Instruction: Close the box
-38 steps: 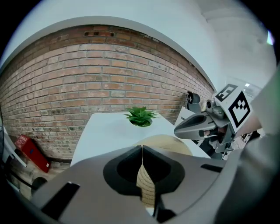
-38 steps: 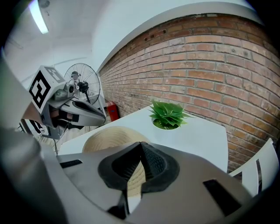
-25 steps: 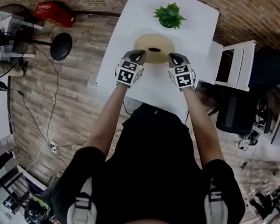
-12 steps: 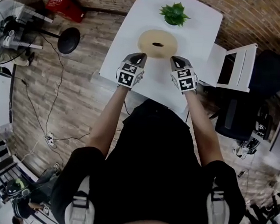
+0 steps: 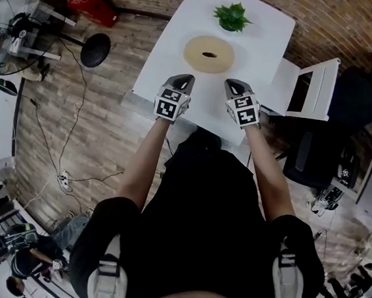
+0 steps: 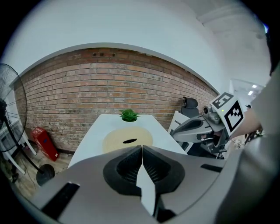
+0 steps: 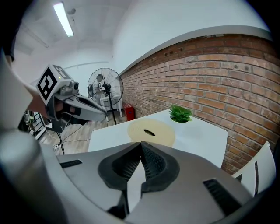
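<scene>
Left gripper (image 5: 183,79): jaws clenched flat together, ribbed pads meeting along one line, nothing between them. It touches nothing.

Right gripper (image 5: 232,84): the same, jaws pressed together and empty, clear of everything.

Both grippers hang above the near edge of the white table (image 5: 173,42), side by side with a gap between them. The left one is toward the near left corner, the right one toward the near right corner. Both point toward the far end and tilt downward.

Box (image 5: 209,53): round, low and tan, lying on the table about midway between the left and right edges, beyond the grippers. It is ahead of both sets of jaws and apart from them, roughly on the line that runs between the two. Each gripper view shows it just above that gripper's closed tips.

Orientation: the flat round top faces up. Being round, the box has no long axis of its own. The dark narrow slot in the middle of its top runs roughly across the table, left edge to right edge, slightly tilted.

A small green plant (image 5: 231,16) stands beyond the box, near the far edge. A white chair (image 5: 313,88) stands off the right edge.
</scene>
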Demonstrator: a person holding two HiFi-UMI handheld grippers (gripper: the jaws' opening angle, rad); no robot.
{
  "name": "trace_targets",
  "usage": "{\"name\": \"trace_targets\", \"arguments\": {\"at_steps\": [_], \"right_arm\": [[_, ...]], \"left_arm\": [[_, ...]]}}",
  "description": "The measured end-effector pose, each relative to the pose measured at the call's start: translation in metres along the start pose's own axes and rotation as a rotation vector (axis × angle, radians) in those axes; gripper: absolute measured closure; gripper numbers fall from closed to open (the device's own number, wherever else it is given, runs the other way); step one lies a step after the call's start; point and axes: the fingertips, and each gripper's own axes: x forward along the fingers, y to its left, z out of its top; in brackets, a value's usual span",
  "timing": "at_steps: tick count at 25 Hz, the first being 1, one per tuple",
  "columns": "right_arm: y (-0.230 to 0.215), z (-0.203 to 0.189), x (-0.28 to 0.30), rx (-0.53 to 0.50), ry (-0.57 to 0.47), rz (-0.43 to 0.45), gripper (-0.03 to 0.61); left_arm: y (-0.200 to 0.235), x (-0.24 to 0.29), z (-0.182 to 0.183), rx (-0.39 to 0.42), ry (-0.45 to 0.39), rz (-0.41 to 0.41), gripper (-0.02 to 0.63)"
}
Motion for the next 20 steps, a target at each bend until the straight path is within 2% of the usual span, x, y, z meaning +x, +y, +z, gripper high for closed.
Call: {"name": "trace_targets", "arguments": {"at_steps": [20], "right_arm": [[0.003,-0.014,-0.03,-0.01,-0.021,-0.001,0.58]], "left_arm": [[-0.035,-0.027,-0.018,-0.034,-0.023,0.045,0.589]]}}
